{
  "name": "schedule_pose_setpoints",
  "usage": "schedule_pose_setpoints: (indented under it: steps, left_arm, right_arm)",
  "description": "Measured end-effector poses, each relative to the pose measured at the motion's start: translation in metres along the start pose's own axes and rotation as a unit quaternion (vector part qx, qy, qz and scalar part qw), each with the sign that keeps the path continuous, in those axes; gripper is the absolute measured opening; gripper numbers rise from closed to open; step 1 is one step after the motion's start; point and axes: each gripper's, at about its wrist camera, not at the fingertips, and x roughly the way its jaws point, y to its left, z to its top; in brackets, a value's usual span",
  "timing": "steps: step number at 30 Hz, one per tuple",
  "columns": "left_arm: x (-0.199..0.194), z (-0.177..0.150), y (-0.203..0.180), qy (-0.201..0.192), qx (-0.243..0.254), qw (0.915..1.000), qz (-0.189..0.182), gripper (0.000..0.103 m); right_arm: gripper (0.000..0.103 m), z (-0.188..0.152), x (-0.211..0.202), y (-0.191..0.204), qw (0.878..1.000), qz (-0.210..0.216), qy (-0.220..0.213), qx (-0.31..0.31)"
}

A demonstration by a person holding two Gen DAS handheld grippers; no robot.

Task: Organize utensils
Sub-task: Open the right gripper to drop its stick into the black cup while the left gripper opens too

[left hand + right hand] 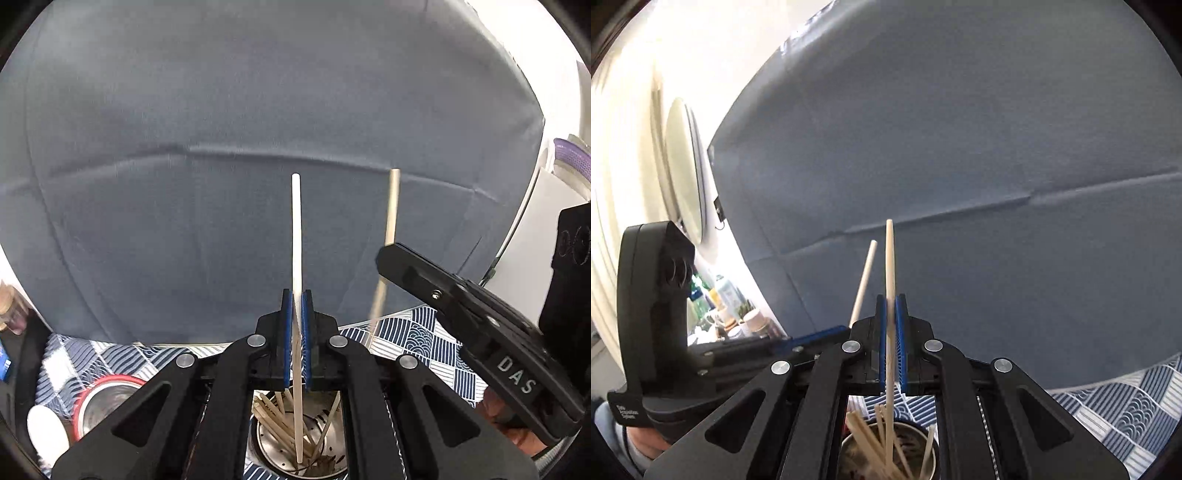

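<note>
My left gripper (296,295) is shut on a pale chopstick (296,236) held upright, its lower end inside a perforated metal utensil holder (332,446) holding several wooden chopsticks. My right gripper (891,299) is shut on a wooden chopstick (889,258), also upright, its lower end in the same metal holder (932,461). The right gripper (461,295) shows in the left wrist view with its chopstick (391,206). The left gripper's body (665,314) and its chopstick (864,280) show at left in the right wrist view.
A grey-blue fabric backdrop (258,147) fills the view behind. The table has a blue and white patterned cloth (424,343). A red-rimmed metal cup (99,402) and a white round object (46,432) stand at lower left. Bottles and jars (731,306) crowd a far shelf.
</note>
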Motion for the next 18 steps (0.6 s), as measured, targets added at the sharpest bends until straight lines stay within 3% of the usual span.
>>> schedule_pose_setpoints:
  steps: [11,14,18]
  left_arm:
    - [0.006,-0.051,0.022,-0.040,-0.042,0.9978,-0.030,0.005]
    - [0.003,-0.066,0.018,-0.056,-0.031,0.9974,-0.033,0.005]
    - [0.007,-0.078,0.014,-0.048,-0.023,0.9981,-0.032,0.005]
  right_arm:
    - [0.005,-0.047,0.030,-0.006,0.998,0.018,0.058,-0.002]
    - [0.005,-0.059,0.030,-0.006,0.997,0.013,0.074,-0.008]
    - [0.005,-0.072,0.026,-0.010,0.996,0.004,0.092,-0.013]
